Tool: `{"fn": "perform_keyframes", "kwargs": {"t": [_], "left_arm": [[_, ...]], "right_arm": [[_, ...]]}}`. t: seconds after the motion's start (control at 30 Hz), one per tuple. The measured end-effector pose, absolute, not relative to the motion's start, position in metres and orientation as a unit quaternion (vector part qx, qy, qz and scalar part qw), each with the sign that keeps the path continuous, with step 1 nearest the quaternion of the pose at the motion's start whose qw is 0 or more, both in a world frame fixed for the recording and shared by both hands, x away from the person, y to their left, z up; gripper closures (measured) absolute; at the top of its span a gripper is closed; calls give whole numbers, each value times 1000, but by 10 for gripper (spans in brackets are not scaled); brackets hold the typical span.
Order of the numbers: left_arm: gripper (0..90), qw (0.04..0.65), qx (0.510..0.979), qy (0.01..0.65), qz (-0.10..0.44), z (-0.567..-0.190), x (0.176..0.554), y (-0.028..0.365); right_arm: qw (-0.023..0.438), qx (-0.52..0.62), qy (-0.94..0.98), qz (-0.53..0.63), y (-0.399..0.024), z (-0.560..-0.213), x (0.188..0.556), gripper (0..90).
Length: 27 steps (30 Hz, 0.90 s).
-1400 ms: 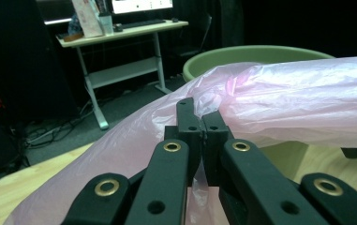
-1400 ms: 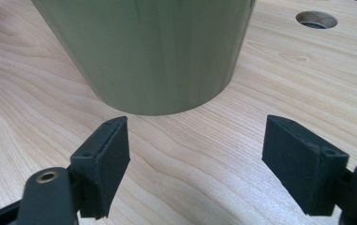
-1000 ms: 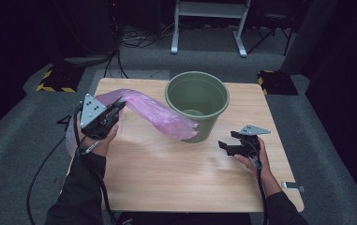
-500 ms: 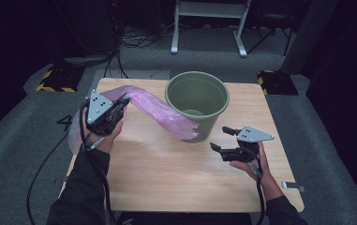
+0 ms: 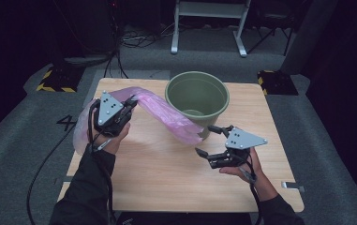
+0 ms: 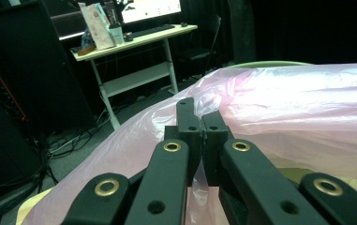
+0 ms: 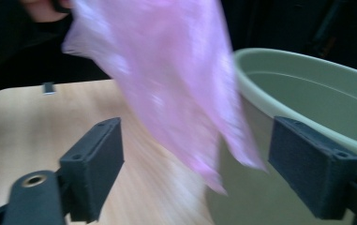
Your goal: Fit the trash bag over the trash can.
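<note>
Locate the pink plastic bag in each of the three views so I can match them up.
High view: the pink plastic bag stretches from the left gripper down to the green bucket's near side.
Left gripper view: the bag crosses the middle and right, pinched between the shut jaws.
Right gripper view: its loose end hangs at top centre, between the open jaws, untouched.
Shared landmark: the green bucket, its rim seen in all three.

High view steep over table [image 5: 167,178]; both gripper views close, level, sharing pink bag [image 6: 298,108], perhaps bin [image 7: 307,79].
</note>
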<state>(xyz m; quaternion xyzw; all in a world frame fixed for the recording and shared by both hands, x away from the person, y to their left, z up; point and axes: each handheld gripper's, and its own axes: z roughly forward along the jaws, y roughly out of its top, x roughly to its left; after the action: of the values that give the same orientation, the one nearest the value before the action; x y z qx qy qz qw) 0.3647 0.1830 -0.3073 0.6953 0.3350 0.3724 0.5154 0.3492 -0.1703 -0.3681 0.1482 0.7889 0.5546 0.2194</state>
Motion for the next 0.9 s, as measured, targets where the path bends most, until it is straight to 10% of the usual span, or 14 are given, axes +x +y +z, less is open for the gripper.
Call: {"fn": "perform_keyframes", "kwargs": {"t": [0.2, 0.57, 0.9], "left_arm": [[895, 516, 700, 326, 370, -307, 363, 178], [895, 530, 695, 312, 372, -301, 354, 180], [895, 547, 688, 297, 374, -294, 345, 180]], "right_arm": [[237, 128, 796, 541, -149, -369, 349, 213], [280, 140, 782, 539, -139, -372, 360, 746], [326, 131, 755, 554, -145, -346, 365, 871]]}}
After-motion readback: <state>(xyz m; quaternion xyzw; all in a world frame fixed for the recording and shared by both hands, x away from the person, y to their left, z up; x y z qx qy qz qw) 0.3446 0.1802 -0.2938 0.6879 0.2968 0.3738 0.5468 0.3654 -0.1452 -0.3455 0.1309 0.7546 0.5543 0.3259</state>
